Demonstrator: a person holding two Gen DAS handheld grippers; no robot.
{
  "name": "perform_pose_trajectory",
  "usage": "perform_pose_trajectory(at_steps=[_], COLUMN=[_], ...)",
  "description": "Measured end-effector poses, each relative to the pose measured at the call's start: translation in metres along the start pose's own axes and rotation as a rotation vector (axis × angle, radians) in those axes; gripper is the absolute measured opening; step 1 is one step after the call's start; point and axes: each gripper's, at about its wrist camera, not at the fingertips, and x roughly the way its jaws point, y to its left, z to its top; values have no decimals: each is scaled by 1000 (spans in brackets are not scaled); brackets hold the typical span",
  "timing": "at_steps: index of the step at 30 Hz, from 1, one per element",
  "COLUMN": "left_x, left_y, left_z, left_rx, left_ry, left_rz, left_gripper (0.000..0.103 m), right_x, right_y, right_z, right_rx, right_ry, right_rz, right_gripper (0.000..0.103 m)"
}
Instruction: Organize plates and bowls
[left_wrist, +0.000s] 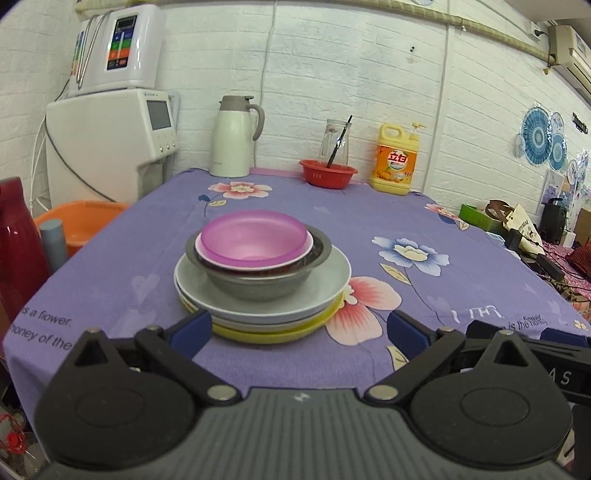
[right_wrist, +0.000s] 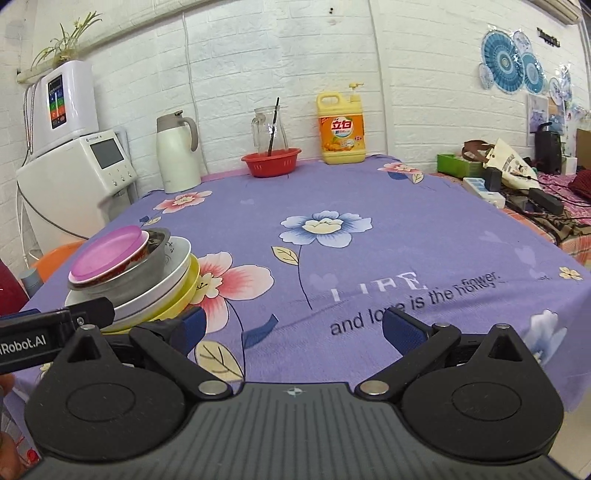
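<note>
A stack stands on the purple flowered tablecloth (left_wrist: 461, 236): a pink bowl (left_wrist: 255, 240) nested in a red-rimmed bowl, inside a steel bowl (left_wrist: 258, 284), on a grey plate (left_wrist: 325, 288) over a yellow plate (left_wrist: 266, 334). My left gripper (left_wrist: 299, 330) is open just in front of the stack, its left pad close to the plates' near edge. In the right wrist view the same stack (right_wrist: 129, 273) sits at the left. My right gripper (right_wrist: 293, 328) is open over bare cloth to the right of the stack, holding nothing.
Along the back wall stand a white thermos jug (left_wrist: 231, 138), a red basket (left_wrist: 328, 172) with a glass jar, and a yellow detergent bottle (left_wrist: 396, 160). White appliances (left_wrist: 107, 147) and an orange basin (left_wrist: 79, 221) lie left; a cluttered side table (right_wrist: 517, 184) right.
</note>
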Motion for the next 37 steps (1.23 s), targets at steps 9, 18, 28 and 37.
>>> perform_pose_trajectory(at_steps=[9, 18, 28, 37], left_x=[-13, -19, -26, -19], left_y=[-6, 0, 2, 12], left_z=[-5, -6, -2, -1], left_rx=[49, 36, 29, 1], left_ry=[-42, -88, -139, -103], left_rz=[38, 41, 66, 65], left_gripper=[100, 100, 100, 100], right_x=[-26, -23, -21, -18], right_y=[2, 0, -1, 3], right_z=[-4, -12, -16, -19], right_rx=[-28, -4, 6, 3], right_ry=[-104, -81, -56, -31], right_rz=[-37, -6, 19, 42], right_gripper=[103, 103, 103, 103])
